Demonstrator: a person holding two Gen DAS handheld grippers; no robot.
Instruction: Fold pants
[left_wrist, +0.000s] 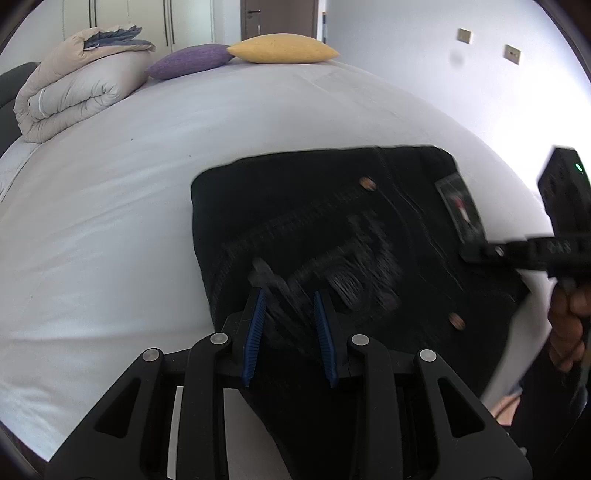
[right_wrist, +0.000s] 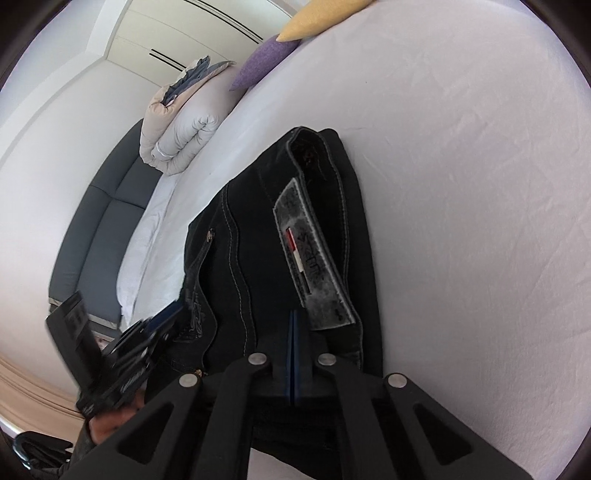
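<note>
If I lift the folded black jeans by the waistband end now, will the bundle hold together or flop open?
The black jeans look like thick stitched denim, so probably heavy and only semi-stiff. Lifted from one end, the folded layers would likely sag and unfold. The right gripper looks shut near the waistband patch; the left gripper is open, so the far side lacks support.

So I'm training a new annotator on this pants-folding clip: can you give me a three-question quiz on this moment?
1. True or false: the left gripper has its jaws apart.
2. Which cushion lies nearer the folded duvet?
A. the yellow cushion
B. the purple cushion
C. neither, they are stacked
3. Fill in: the right gripper has its blue pads pressed ____, just below the grey label patch on the black pants.

Key:
1. True; the blue pads show a clear gap, with the pants beneath.
2. B.
3. together.
</note>
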